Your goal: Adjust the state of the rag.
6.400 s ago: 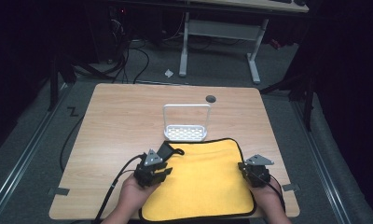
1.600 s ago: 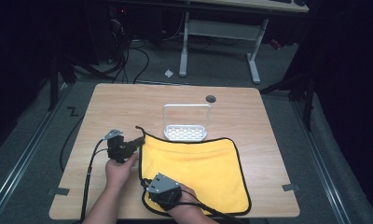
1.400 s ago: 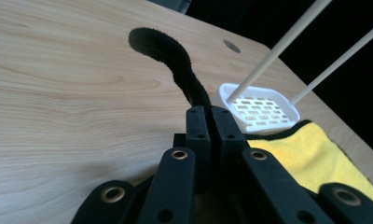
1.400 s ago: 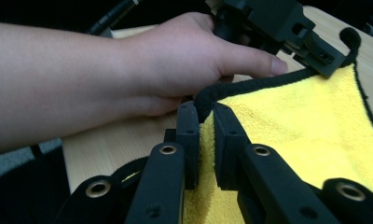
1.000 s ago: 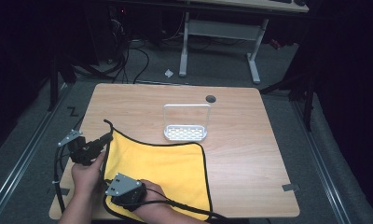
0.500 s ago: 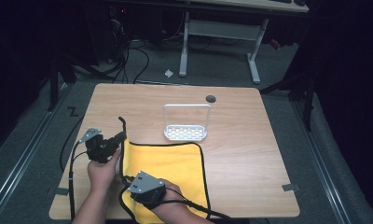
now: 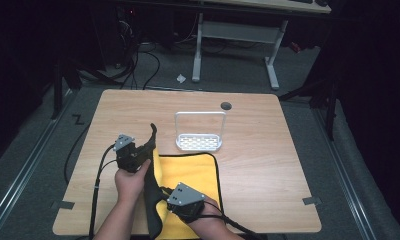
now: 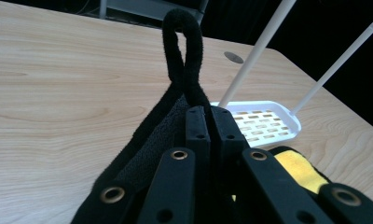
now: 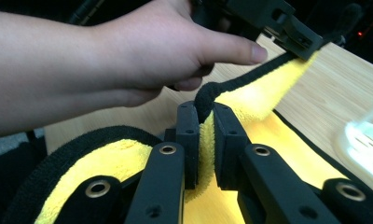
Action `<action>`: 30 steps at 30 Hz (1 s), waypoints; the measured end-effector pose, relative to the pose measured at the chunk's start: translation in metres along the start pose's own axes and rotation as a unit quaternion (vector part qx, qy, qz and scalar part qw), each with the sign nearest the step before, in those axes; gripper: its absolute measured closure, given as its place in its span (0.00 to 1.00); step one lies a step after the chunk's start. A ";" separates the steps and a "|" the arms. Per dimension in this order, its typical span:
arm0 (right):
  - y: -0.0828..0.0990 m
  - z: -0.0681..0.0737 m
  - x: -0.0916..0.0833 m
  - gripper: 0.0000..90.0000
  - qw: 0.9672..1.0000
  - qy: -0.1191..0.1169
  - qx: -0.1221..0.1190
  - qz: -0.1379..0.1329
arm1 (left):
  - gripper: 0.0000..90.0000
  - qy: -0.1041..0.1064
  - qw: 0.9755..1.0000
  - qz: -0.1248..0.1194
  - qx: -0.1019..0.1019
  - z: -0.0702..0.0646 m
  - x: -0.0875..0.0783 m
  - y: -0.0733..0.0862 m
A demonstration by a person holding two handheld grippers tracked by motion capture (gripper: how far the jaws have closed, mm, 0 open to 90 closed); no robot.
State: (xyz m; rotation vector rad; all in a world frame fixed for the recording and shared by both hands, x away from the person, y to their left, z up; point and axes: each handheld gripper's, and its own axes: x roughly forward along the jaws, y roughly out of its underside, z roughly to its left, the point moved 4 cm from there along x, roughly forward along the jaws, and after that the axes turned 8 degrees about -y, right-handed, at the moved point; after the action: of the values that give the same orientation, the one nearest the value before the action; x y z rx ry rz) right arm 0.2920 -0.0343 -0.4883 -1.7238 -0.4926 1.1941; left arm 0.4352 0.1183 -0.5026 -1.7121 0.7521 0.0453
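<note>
My left tongs (image 7: pixel 150 134) and right tongs (image 7: pixel 164 192) are each clamped on the black edge of the yellow cloth (image 7: pixel 190 172), lifted over the table's (image 7: pixel 268 150) near left. To fold neatly, I'd keep that edge taut and level, clear of the white rack (image 7: pixel 199 142).

Bright overhead light on the table (image 7: pixel 268 150) — dark surroundings, soft shadows, blurred rack (image 9: pixel 366 140) at frame edge.
</note>
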 end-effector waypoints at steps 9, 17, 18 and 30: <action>0.026 -0.012 -0.024 0.92 1.000 0.021 0.018 0.005 | 0.96 0.003 1.000 0.018 0.005 -0.017 0.015 0.009; 0.045 -0.017 -0.041 0.92 0.999 0.031 0.034 0.011 | 0.96 0.013 0.999 0.023 0.019 -0.037 0.021 0.014; 0.046 -0.016 -0.043 0.92 0.999 0.032 0.035 0.011 | 0.96 0.015 0.999 0.022 0.022 -0.040 0.021 0.015; 0.074 -0.024 -0.065 0.92 0.997 0.050 0.050 0.035 | 0.96 0.039 0.997 0.049 0.050 -0.078 0.039 0.021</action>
State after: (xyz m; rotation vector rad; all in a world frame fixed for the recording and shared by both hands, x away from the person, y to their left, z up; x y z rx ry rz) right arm 0.2717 -0.1285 -0.5180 -1.7184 -0.3093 1.1550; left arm 0.4276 0.0293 -0.5140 -1.5884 0.8817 0.0073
